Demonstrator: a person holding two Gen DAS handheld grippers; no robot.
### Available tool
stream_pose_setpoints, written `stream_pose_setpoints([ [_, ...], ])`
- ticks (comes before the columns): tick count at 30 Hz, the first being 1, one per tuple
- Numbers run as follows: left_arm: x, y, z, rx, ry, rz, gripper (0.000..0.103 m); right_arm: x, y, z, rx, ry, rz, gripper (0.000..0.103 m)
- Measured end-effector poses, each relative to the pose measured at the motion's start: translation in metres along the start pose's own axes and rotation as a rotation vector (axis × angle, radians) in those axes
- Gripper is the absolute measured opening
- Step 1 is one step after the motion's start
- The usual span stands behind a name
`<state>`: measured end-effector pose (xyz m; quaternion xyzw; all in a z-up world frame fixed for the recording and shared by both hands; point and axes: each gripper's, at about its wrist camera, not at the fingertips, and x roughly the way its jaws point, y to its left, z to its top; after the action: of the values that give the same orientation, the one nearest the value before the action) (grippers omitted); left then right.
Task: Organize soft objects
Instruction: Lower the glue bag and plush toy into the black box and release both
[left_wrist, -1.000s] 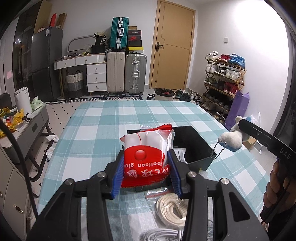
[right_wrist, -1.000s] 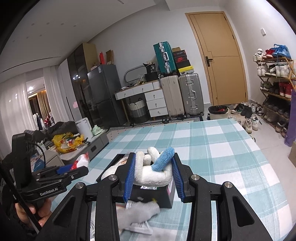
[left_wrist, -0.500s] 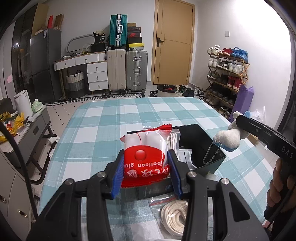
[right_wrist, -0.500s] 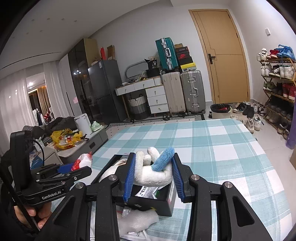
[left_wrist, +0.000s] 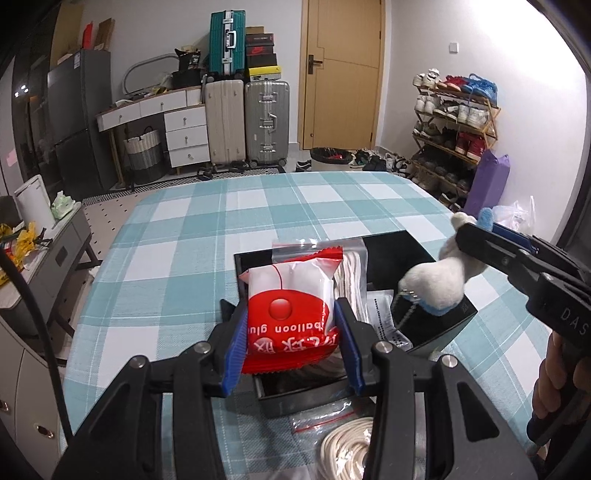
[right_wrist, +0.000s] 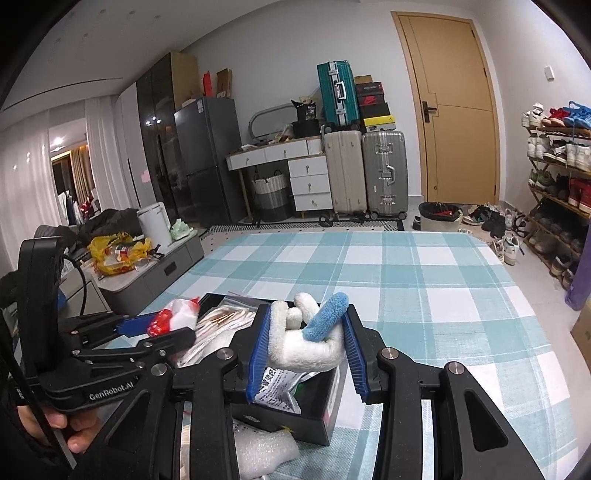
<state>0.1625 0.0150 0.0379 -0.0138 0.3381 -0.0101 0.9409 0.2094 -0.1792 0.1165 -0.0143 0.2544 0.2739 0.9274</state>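
Note:
My left gripper (left_wrist: 291, 345) is shut on a red and white balloon glue packet (left_wrist: 291, 306) and holds it above the near left part of an open black box (left_wrist: 439, 332). My right gripper (right_wrist: 304, 354) is shut on a white plush toy with blue ears (right_wrist: 306, 339) and holds it over the box (right_wrist: 295, 417). The toy (left_wrist: 436, 284) hangs over the box's right side in the left wrist view, its bead chain dangling. The box holds a bagged white cord (left_wrist: 352, 280) and a printed sachet (left_wrist: 384, 325).
A bagged coil of white rope (left_wrist: 343, 450) lies on the checked tablecloth (left_wrist: 258, 206) in front of the box. A bubble-wrap piece (right_wrist: 266, 450) lies at the box's near side. Suitcases, drawers and a shoe rack stand beyond the table.
Both grippers have moved forward and closer together over the box. The plush toy now hangs lower, over the box's right side. Both grips are unchanged.

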Motion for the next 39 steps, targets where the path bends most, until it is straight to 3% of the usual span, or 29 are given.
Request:
stream_pose_setpoints([
  [14,0.02,-0.012,-0.001,0.046,0.052,-0.025,0.043,0.029,0.012,-0.005,-0.082,0.049,-0.019,0.038],
  [39,0.021,-0.017,-0.003,0.068,0.056,-0.015,0.046,0.054,0.02,-0.017,-0.172,0.118,-0.034,0.038],
])
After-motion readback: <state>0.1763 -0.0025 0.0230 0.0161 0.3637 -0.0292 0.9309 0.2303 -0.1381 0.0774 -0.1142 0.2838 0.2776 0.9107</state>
